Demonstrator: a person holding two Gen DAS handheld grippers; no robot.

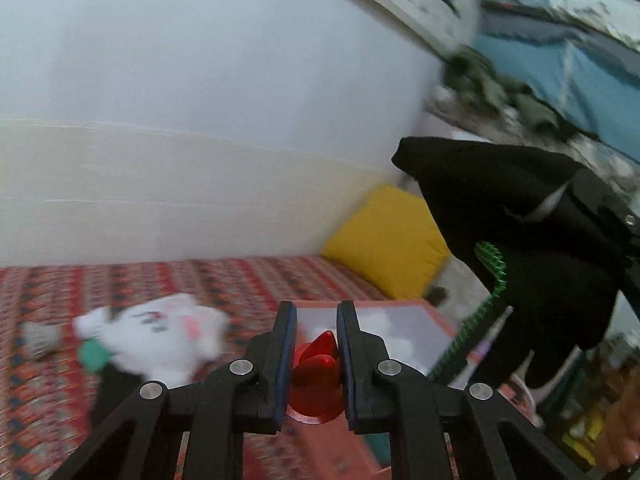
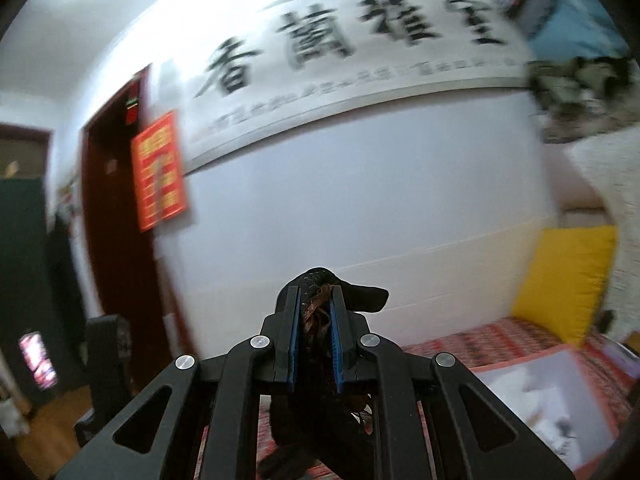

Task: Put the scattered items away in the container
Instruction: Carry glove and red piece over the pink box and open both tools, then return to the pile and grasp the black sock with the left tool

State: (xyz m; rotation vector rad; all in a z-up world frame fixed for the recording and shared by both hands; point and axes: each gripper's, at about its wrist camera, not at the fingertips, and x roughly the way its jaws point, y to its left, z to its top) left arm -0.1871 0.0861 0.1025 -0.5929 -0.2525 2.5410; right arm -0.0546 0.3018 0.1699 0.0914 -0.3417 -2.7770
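My left gripper (image 1: 316,322) is shut on a red plastic toy (image 1: 318,372) and holds it above the near edge of a pink-rimmed container (image 1: 436,318) with a pale inside. My right gripper (image 2: 316,300) is shut on a black cloth item with brown trim (image 2: 320,320), lifted in the air; the same black cloth, with a green zigzag edge, hangs at the right of the left wrist view (image 1: 520,240). The container shows at the lower right of the right wrist view (image 2: 532,384). A white plush toy (image 1: 160,336) lies on the patterned red bedspread (image 1: 40,360) to the left.
A small grey item (image 1: 40,338) and a green piece (image 1: 94,354) lie beside the plush. A yellow cushion (image 1: 392,240) leans on the white wall behind the container. A dark red door (image 2: 116,240) and a black chair (image 2: 104,372) stand at left.
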